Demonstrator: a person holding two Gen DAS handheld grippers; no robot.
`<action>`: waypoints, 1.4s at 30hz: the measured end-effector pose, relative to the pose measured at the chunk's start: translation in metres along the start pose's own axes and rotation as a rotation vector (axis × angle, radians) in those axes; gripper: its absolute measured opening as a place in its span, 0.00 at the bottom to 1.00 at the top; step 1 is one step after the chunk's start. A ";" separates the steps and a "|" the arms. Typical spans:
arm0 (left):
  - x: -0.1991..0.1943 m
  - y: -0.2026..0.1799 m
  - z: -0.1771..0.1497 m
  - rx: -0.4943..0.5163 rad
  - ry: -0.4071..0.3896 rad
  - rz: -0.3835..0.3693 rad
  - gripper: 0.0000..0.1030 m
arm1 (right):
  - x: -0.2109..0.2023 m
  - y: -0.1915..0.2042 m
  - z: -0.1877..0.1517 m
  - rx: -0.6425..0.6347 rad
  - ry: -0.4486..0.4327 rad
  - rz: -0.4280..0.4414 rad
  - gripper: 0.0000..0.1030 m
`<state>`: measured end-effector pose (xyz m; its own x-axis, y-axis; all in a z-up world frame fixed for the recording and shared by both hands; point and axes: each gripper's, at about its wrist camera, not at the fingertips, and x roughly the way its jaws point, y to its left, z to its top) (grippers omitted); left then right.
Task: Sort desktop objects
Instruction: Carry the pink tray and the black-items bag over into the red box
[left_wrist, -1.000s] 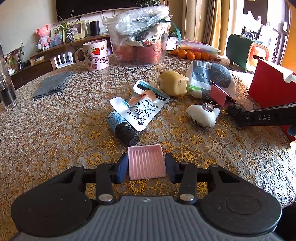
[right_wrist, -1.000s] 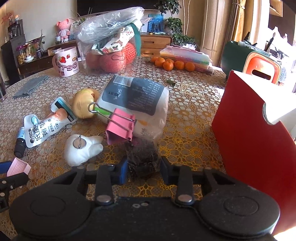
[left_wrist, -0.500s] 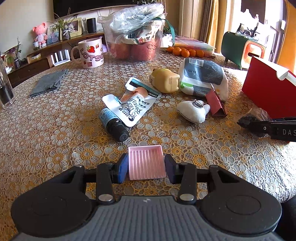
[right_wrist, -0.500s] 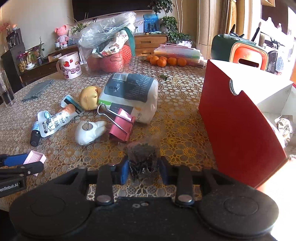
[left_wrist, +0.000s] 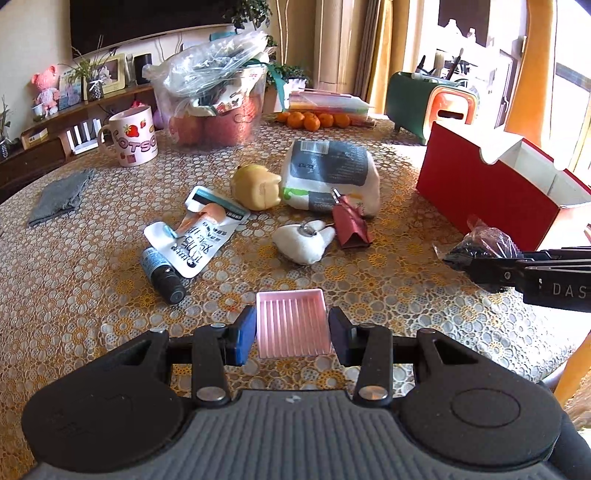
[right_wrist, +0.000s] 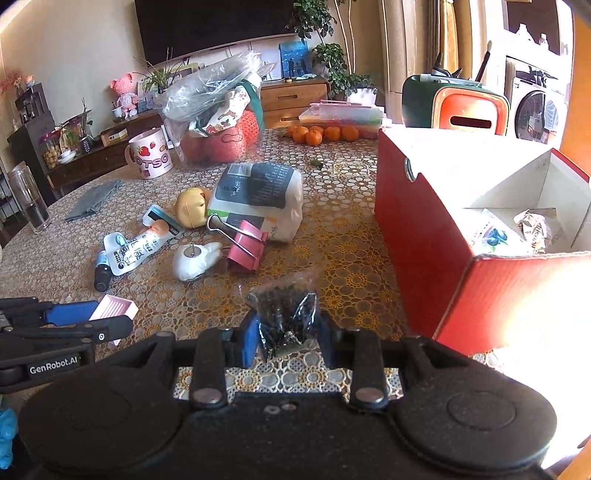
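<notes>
Two grippers, both loaded. Left gripper (left_wrist: 291, 330) is clamped on a pink ribbed tray (left_wrist: 292, 323), held above the near edge of the table (left_wrist: 74, 295). Right gripper (right_wrist: 284, 338) is clamped on a small clear bag of dark bits (right_wrist: 284, 317), also near the table's front edge, just left of the red box (right_wrist: 417, 243).

Box sits at the right edge, top open, white inside, a couple of wrapped items lying on its floor. Its near left corner is close to the right gripper; the flap (right_wrist: 461, 162) stands up on the far side.

Bare tablecloth runs between the two grippers and along the front edge. Mid-table clutter: pink binder clip (right_wrist: 245, 243), white plush (right_wrist: 194, 256), yellow toy (right_wrist: 192, 206), white packet with a dark label (right_wrist: 258, 195), squeeze pouch (right_wrist: 136, 247), small dark bottle (right_wrist: 101, 271). The clip touches the packet; the plush lies just beside the clip.

Far edge: strawberry mug (right_wrist: 149, 155), plastic tub of fruit under a bag (right_wrist: 218, 118), oranges (right_wrist: 321, 133). Grey cloth (left_wrist: 59, 195) and a glass (right_wrist: 29, 203) sit towards the left edge, well apart from both grippers.
</notes>
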<state>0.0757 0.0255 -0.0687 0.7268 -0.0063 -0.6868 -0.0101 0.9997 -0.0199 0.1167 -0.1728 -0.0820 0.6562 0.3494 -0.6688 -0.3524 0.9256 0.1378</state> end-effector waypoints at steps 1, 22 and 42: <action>-0.002 -0.004 0.001 0.011 -0.004 -0.006 0.40 | -0.005 -0.002 0.000 0.003 -0.004 0.000 0.31; -0.042 -0.109 0.055 0.173 -0.133 -0.177 0.40 | -0.102 -0.057 0.009 0.052 -0.161 -0.027 0.31; -0.011 -0.197 0.118 0.323 -0.172 -0.254 0.40 | -0.111 -0.151 0.046 0.055 -0.192 -0.147 0.31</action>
<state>0.1502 -0.1691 0.0285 0.7825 -0.2760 -0.5582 0.3784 0.9226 0.0743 0.1281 -0.3447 0.0048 0.8145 0.2267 -0.5340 -0.2104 0.9733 0.0922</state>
